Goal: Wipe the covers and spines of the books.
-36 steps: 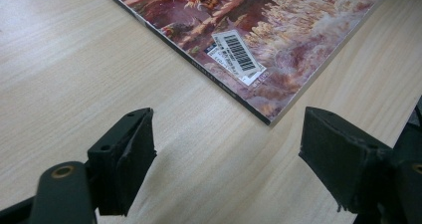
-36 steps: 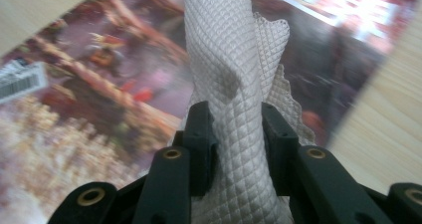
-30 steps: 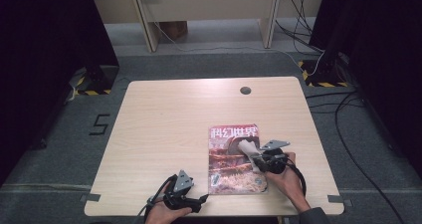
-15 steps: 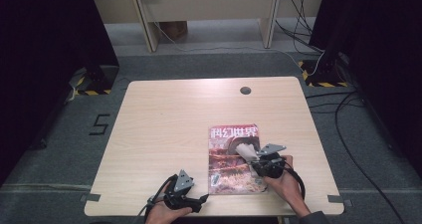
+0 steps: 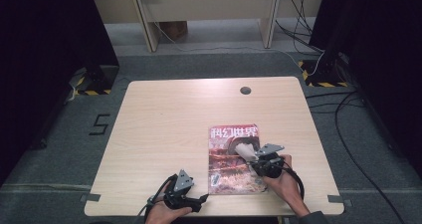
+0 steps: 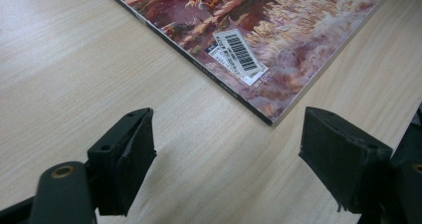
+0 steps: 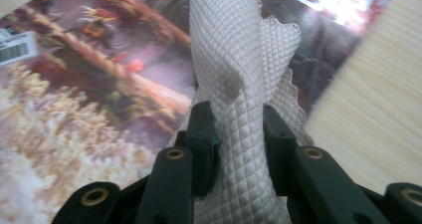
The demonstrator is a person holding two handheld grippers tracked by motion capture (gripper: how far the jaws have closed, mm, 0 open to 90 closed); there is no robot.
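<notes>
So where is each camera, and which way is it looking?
High view: above the person's side, looking forward and down on the table; both hands, left gripper and right gripper show.
Left gripper view: rides the left gripper, looking past its open jaws at the magazine corner.
Right gripper view: rides the right gripper, jaws clamping a white cloth.
All three share the magazine.

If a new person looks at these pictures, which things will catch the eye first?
First comes the colourful magazine, lying flat at the near right of the pale wooden table. Next is the white quilted cloth, pinched in the right gripper over the cover. The left gripper waits open by the magazine's near corner, beside its barcode label.
</notes>
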